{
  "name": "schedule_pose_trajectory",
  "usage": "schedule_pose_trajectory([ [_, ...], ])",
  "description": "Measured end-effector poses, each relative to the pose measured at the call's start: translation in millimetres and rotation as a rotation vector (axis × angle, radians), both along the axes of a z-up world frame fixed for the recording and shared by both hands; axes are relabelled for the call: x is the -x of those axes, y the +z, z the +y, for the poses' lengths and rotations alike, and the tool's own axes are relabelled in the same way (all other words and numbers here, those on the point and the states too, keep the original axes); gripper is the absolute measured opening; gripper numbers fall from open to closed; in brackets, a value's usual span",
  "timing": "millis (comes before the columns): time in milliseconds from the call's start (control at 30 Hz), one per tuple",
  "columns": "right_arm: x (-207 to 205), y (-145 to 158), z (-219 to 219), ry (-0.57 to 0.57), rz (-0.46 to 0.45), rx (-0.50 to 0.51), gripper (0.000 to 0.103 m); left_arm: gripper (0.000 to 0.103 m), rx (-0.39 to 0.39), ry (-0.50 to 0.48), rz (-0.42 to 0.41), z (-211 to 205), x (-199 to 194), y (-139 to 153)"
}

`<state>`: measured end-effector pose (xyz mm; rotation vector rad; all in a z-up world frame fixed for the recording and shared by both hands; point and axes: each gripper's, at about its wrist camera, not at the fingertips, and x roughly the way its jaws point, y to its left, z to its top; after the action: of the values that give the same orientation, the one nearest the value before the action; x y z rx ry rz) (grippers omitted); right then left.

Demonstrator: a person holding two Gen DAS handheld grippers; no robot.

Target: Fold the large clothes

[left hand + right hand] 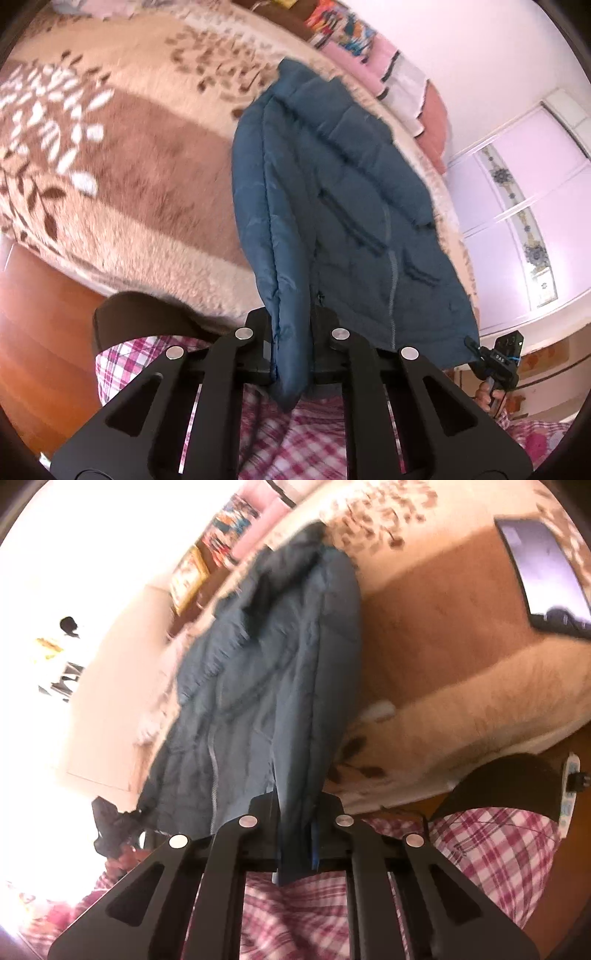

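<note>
A dark teal quilted puffer jacket (332, 206) with a front zip hangs stretched between my two grippers above the bed. My left gripper (293, 350) is shut on one edge of the jacket. My right gripper (295, 834) is shut on the other edge of the jacket (266, 686). The right gripper also shows in the left wrist view (496, 363) at the jacket's far lower corner, held by a hand. The left gripper shows in the right wrist view as a dark blurred shape (110, 827) at the jacket's far corner.
A beige and brown leaf-patterned plush blanket (129, 155) covers the bed below the jacket. A laptop (543, 568) lies on the bed. Folded pink and colourful bedding (369, 55) lies at the far end. A white wardrobe (517, 206) stands beyond. The person's pink plaid clothing (295, 435) is below.
</note>
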<state>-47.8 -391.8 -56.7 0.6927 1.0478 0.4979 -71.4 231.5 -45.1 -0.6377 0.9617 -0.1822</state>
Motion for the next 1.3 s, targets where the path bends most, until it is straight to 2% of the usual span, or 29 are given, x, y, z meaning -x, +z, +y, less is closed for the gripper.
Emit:
schedule_pose_trajectory([
  [233,21,47,-6,-0.009,-0.108,-0.008,0.011,0.010,0.004,-0.014,-0.110,10,22,42],
  [500,60,64,-8,-0.019,-0.106,-0.006,0.011,0.010,0.024,-0.043,-0.133,20,63,59],
  [700,55,75,-3,-0.017,-0.113,-0.008,0.011,0.010,0.035,-0.036,-0.158,20,57,69],
  [833,22,103,6,-0.003,-0.168,-0.002,0.011,0.010,0.017,-0.038,-0.204,18,33,91],
  [1000,-35,142,14,0.009,-0.231,0.035,0.011,0.010,-0.003,-0.024,-0.272,21,-24,130],
  [1167,-131,167,18,-0.037,-0.266,0.064,0.011,0.011,-0.052,0.005,-0.313,20,-106,162],
  [1300,-227,164,28,-0.083,-0.243,0.077,0.011,0.012,-0.092,0.066,-0.297,16,-192,165],
])
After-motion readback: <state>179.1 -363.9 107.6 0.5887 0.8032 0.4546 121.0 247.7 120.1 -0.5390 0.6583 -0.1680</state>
